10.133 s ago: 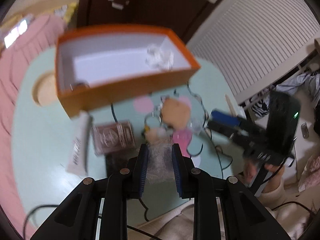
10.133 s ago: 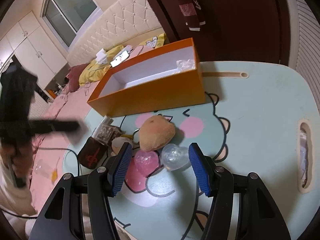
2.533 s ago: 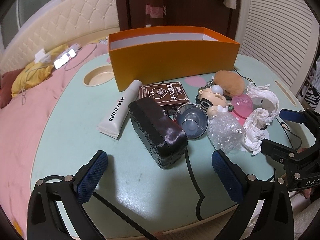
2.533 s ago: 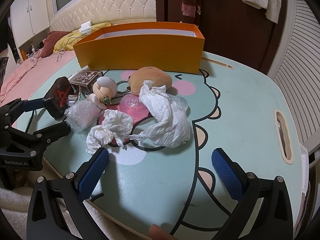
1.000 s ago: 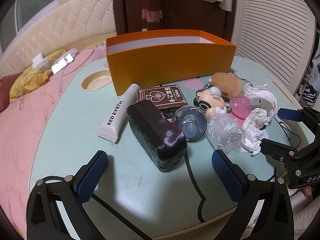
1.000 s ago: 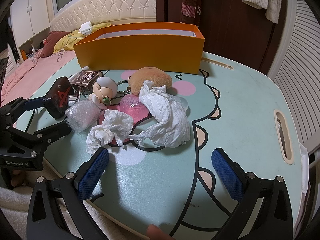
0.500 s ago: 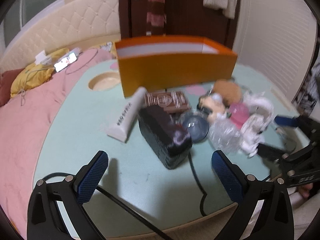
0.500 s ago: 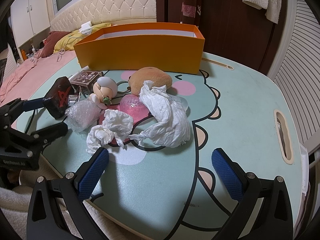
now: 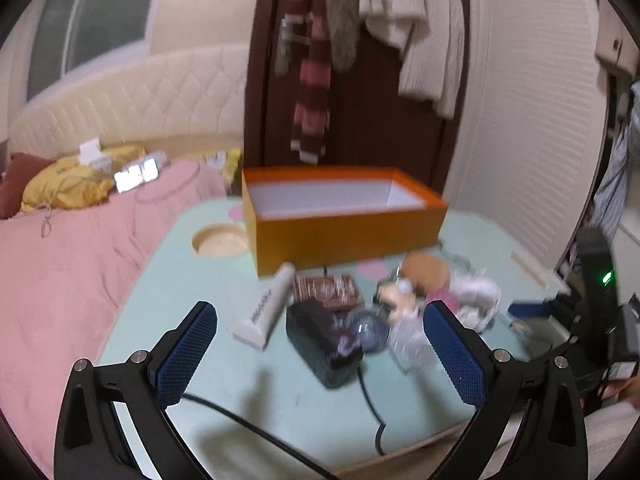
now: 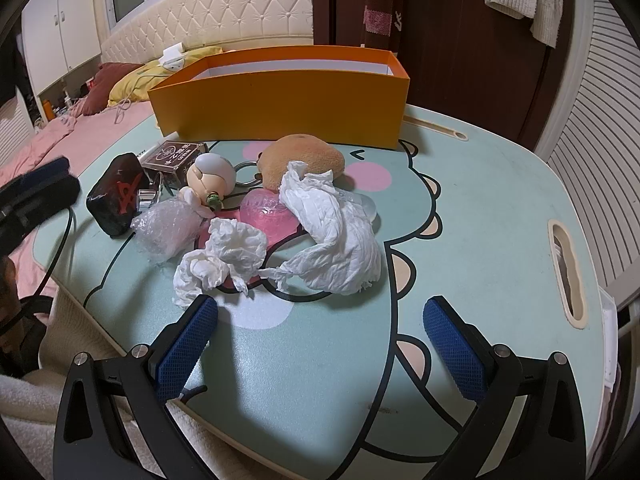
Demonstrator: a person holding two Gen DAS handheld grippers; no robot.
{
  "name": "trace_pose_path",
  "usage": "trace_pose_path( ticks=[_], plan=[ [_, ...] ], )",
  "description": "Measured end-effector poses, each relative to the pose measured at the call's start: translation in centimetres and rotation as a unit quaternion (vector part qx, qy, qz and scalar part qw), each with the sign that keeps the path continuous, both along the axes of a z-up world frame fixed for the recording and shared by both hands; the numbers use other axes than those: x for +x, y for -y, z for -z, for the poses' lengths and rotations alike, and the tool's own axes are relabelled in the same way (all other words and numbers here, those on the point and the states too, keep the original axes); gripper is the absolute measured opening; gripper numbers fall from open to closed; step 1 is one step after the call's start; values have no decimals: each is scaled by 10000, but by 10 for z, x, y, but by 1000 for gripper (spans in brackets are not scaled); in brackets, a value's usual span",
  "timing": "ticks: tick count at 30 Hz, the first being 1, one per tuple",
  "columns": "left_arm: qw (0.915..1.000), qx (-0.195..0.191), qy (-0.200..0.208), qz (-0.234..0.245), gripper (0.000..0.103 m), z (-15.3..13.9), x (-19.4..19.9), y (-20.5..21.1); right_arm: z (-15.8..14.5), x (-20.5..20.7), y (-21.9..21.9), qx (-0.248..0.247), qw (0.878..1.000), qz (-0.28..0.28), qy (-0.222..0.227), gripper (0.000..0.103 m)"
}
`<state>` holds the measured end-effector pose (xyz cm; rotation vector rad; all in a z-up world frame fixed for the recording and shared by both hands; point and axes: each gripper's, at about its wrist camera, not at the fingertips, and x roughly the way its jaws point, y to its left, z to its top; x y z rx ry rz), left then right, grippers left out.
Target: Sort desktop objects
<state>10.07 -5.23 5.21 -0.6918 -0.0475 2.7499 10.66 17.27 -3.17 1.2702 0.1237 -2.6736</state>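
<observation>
Left tool (image 9: 320, 344): jaws spread wide, nothing between them; lower middle of the left wrist view, raised above the near edge of the tabletop (image 9: 208, 288). That view is blurred.

Right tool (image 10: 320, 336): jaws spread wide, empty; lower middle of the right wrist view, over a bare stretch of the tabletop (image 10: 480, 216).

Orange box (image 10: 280, 98): open-topped, white inside, upper centre of the right wrist view at the far side of the tabletop; no contents are visible in it from either view.

Items loose on the tabletop, in front of the box:
- Brown plush (image 10: 302, 160), centre, just below the box.
- Large crumpled tissue (image 10: 332, 232), centre, lying partly over a pink plastic piece (image 10: 266, 216).
- Smaller crumpled tissue (image 10: 220, 264), lower left of the large one, near the right tool's left finger.
- Crinkled clear wrap (image 10: 166, 230), left of centre.
- Small doll figure (image 10: 210, 180), touching the wrap's upper edge.
- Brown card box (image 10: 174, 156), upper left of the cluster.
- Black pouch (image 10: 116, 194) with a red mark, far left.
- White tube (image 9: 266, 306), left of the cluster in the left wrist view, one end near the orange box.
- Clear round lid (image 9: 368, 330), just right of the pouch in that view.
</observation>
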Motion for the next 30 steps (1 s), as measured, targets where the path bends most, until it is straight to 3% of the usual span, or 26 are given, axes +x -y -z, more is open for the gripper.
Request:
trace_pose_path(
  ticks=[4,10,16,17,18,21,24,30],
  plan=[
    [9981,-101,-456,-408,103,-5,3,6,0,0,0,-1,10000,0,-1,103],
    [9985,189,29,-508,103,0,-9,19,1,0,1,-1,10000,5,-1,103],
    [9989,-176,262,-337,102,-1,-19,18,1,1,1,3,10000,1,-5,103],
    [9989,-123,359,-282,94,0,-22,19,1,1,1,2,10000,0,-5,103],
    [9987,-69,456,-228,80,1,-24,20,1,1,1,1,10000,-2,-6,103],
    [9963,132,842,-61,62,7,-32,21,1,1,2,0,10000,-5,-7,103],
    [9949,189,989,66,62,11,-32,11,1,2,2,1,10000,-2,-8,103],
    [9946,-463,929,-90,62,14,-32,-19,1,2,2,0,10000,-3,-6,103]
  ],
)
